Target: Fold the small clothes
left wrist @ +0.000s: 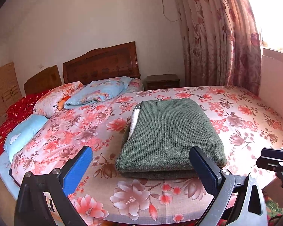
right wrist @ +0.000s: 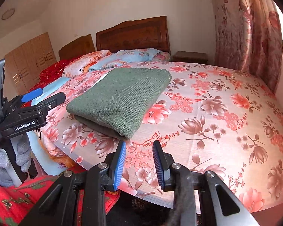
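A green knitted sweater [left wrist: 168,133] lies folded in a neat rectangle on the floral bedsheet [left wrist: 235,113]; a white lining shows at its left edge. My left gripper [left wrist: 141,162] is open and empty, just in front of the sweater's near edge, not touching it. In the right wrist view the sweater [right wrist: 120,98] lies ahead to the left. My right gripper [right wrist: 139,150] is open and empty, held above the bed's near edge, a little clear of the sweater's corner. The left gripper also shows at the left of the right wrist view [right wrist: 43,96].
Pillows and a folded blue quilt [left wrist: 96,92] lie by the wooden headboard [left wrist: 101,64]. A nightstand [left wrist: 162,81] and a floral curtain [left wrist: 222,37] stand at the far right. A red blanket [right wrist: 11,203] lies near the bed's front.
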`<state>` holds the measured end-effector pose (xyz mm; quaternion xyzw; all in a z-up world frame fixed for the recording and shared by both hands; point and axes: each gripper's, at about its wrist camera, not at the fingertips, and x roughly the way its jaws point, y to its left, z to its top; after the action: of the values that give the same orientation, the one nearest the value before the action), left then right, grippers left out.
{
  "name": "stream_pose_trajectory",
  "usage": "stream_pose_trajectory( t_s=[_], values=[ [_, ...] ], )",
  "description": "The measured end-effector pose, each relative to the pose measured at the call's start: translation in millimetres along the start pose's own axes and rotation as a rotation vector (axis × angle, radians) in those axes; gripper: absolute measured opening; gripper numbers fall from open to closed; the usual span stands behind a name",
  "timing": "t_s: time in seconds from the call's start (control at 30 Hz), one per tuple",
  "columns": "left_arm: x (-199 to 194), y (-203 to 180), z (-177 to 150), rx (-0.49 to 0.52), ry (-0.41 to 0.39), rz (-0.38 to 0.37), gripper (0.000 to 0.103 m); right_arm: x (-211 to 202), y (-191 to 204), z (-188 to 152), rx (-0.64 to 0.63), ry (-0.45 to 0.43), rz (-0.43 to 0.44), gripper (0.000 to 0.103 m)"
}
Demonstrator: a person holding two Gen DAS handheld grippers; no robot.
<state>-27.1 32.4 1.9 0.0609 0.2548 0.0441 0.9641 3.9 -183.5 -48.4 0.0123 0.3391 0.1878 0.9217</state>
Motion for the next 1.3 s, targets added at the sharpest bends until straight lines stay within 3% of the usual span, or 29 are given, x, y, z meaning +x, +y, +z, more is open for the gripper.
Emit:
stream_pose_trajectory(
  t_s=[0.4, 1.3],
  values=[
    [-8.8, -11.3, -3.1, 0.04, -0.028, 0.035, 0.103, -15.8, 19.0, 0.2, -0.069, -0.117, -0.02, 0.03],
    [-4.5, -4.7, -7.0, -0.009, -0.003, -0.006, 0.103, -13.5, 21.2, -0.8, -0.084, -0.102, -0.034, 0.03]
  ],
)
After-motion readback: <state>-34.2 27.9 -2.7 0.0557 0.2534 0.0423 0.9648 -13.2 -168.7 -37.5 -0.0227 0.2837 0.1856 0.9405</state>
